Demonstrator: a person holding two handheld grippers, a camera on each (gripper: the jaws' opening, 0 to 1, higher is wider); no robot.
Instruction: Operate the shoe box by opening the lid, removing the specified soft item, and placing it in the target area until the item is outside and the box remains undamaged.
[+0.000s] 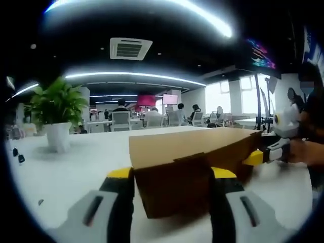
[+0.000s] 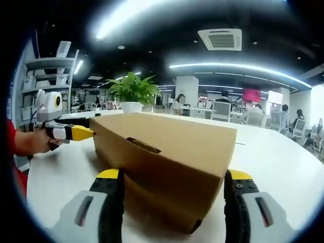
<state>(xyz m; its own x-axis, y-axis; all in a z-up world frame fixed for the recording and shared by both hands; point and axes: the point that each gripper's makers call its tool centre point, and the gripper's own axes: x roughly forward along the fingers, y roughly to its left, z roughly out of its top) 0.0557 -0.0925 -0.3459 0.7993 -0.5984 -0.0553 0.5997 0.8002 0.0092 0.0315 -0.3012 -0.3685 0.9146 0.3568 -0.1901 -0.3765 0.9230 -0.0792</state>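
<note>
Left gripper view gives me the white tabletop (image 1: 66, 177) first, wide and bare around a brown cardboard shoe box (image 1: 192, 162) that sits on it with its lid shut. My left gripper (image 1: 172, 174) has its fingers spread wide, one on each side of the box's near end, and I cannot tell whether they touch the cardboard. In the right gripper view the box (image 2: 172, 157) lies corner-on toward me, and my right gripper (image 2: 172, 177) likewise straddles it with fingers released on both sides. Beyond the box's far end in the right gripper view I see the left gripper's yellow-tipped fingers (image 2: 81, 133), held by a hand (image 2: 33, 142). A potted plant (image 1: 55, 114) stands on the tabletop well apart from the box.
</note>
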